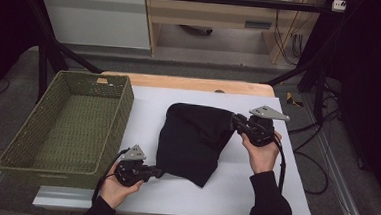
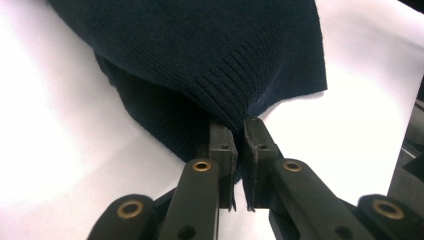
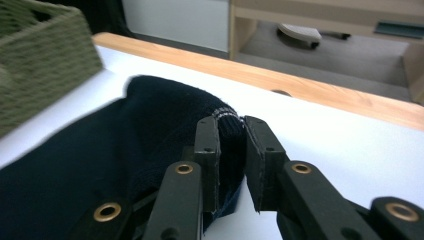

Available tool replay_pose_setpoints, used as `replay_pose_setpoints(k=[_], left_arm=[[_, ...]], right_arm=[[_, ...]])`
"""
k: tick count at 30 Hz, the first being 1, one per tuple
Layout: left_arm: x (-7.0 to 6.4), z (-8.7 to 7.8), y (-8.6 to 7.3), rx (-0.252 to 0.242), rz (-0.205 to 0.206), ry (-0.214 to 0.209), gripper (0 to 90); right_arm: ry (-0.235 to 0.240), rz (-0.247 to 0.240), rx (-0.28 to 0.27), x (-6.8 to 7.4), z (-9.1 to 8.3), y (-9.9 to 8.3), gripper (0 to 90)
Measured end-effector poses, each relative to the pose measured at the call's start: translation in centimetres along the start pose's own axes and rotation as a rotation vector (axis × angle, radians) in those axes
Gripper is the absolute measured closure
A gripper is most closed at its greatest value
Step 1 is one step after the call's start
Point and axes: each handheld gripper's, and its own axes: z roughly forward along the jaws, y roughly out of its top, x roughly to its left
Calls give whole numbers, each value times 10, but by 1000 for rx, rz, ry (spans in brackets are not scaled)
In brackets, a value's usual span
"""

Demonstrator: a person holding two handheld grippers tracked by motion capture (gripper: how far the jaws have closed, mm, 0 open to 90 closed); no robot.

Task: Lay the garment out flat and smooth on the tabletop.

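Observation:
A dark navy knitted garment (image 1: 191,140) lies bunched in the middle of the white table sheet (image 1: 253,196). My left gripper (image 1: 158,173) pinches its near left ribbed edge, jaws shut on the knit (image 2: 235,107). At the garment's far right corner, my right gripper (image 1: 236,121) is shut on a fold of cloth (image 3: 227,122), which is lifted slightly off the sheet. Each gripper is held by a hand coming in from the bottom of the high view.
A green woven basket (image 1: 69,125) stands at the left of the table, its near corner close to my left gripper. The table's wooden far edge (image 1: 190,83) runs behind the garment. Cables hang off the right side.

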Motion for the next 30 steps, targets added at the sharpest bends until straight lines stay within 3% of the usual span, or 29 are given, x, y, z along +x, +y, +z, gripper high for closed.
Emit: replay_pose_setpoints(k=[9, 15, 18, 21, 24, 30], left_arm=[[3, 6, -3, 12, -10, 5, 841], [4, 7, -3, 10, -12, 8, 840], [4, 6, -3, 2, -16, 9, 840], [4, 6, -2, -3, -17, 11, 841], [3, 6, -2, -5, -15, 15, 841], [2, 3, -2, -18, -13, 22, 841]], right_arm=[[-64, 5, 77, -27, 22, -34, 765], [-73, -1, 116, -32, 33, -47, 748], [-62, 5, 110, -29, 31, -47, 654], [-27, 25, 84, -25, 19, -44, 511], [25, 11, 65, -13, 5, -44, 432], [169, -37, 96, 27, -1, -64, 313]])
